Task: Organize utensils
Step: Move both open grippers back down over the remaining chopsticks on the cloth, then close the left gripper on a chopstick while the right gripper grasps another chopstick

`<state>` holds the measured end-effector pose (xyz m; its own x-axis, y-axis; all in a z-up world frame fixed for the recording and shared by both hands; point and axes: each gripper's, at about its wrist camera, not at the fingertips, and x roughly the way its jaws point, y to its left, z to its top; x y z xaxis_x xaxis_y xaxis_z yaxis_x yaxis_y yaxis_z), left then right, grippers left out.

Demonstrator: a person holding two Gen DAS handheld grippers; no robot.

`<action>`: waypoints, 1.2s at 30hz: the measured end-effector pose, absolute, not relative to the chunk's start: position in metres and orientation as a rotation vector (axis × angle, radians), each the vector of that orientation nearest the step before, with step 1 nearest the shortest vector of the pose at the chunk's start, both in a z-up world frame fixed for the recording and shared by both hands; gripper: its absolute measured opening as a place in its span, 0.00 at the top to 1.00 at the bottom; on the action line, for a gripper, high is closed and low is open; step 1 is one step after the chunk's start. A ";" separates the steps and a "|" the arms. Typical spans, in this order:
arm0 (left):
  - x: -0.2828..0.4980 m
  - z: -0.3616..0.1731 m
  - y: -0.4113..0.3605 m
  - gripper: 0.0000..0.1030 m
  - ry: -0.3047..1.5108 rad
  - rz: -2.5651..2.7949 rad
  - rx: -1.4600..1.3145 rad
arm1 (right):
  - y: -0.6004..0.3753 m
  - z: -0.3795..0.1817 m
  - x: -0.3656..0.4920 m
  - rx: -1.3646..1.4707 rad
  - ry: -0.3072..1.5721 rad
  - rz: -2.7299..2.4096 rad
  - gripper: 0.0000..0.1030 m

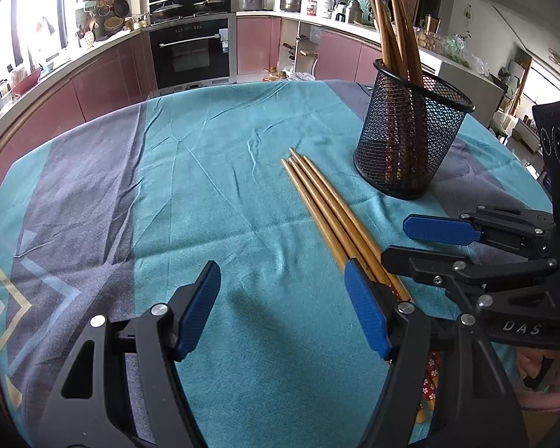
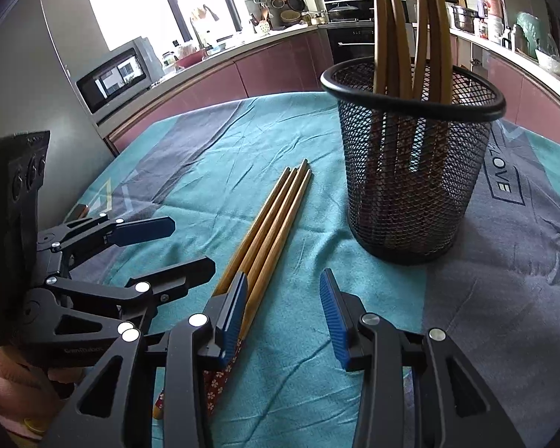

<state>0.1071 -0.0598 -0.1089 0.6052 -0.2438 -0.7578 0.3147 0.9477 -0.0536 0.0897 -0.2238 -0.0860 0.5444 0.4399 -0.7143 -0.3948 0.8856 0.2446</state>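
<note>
Several wooden chopsticks (image 1: 324, 205) lie side by side on the teal tablecloth (image 1: 212, 171), tips pointing away; they also show in the right wrist view (image 2: 268, 224). A black mesh cup (image 1: 410, 134) stands upright behind them with several chopsticks in it, also in the right wrist view (image 2: 410, 164). My left gripper (image 1: 283, 306) is open and empty, its right finger beside the lying chopsticks. My right gripper (image 2: 283, 317) is open and empty, its left finger over their patterned ends. Each gripper shows in the other's view, the right (image 1: 422, 242) and the left (image 2: 179, 242).
The table's far edge faces pink kitchen cabinets with an oven (image 1: 190, 52) and a cluttered counter. A microwave (image 2: 115, 74) sits at the left in the right wrist view. The cloth reads "LOVE" (image 2: 500, 179) to the right of the cup.
</note>
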 end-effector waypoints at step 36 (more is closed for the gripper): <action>0.133 -0.117 -0.074 0.72 0.910 -0.340 0.118 | -0.216 -0.087 0.100 -0.037 0.875 0.434 0.84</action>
<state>0.1334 -0.0738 -0.1169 0.5648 -0.2384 -0.7901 0.3377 0.9403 -0.0424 0.1002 -0.2159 -0.0868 0.5598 0.3532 -0.7496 -0.3833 0.9124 0.1437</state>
